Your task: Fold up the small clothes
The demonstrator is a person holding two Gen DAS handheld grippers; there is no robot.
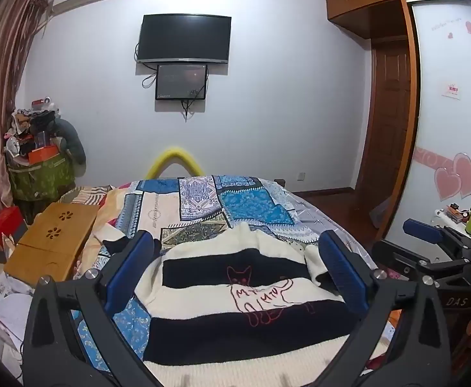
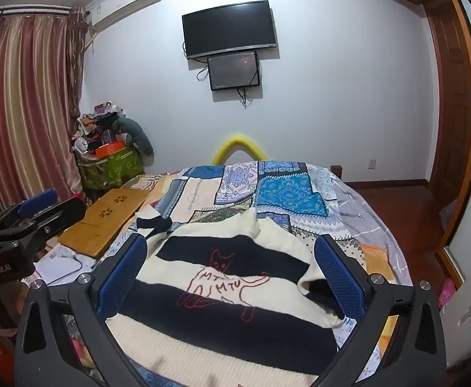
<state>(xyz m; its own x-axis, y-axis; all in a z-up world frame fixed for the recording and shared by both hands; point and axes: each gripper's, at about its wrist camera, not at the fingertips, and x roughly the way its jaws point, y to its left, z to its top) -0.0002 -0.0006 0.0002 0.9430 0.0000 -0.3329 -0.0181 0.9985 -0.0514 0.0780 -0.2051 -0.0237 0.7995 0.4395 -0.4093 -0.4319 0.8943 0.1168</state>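
Left wrist: both grippers (image 1: 235, 267) (image 2: 232, 274) hung wide open, empty, above sweater (image 1: 222, 319).
Best gripped at opposite hem corners, lifted evenly.

Left gripper (image 1: 235, 258), right gripper (image 2: 230, 261) wide open

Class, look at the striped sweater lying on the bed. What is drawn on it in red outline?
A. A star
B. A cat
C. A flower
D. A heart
B. The black-and-cream striped sweater carries a red line drawing of a cat, with pointed ears, four legs and a raised tail, seen in both wrist views as it lies flat on the patchwork bedspread.
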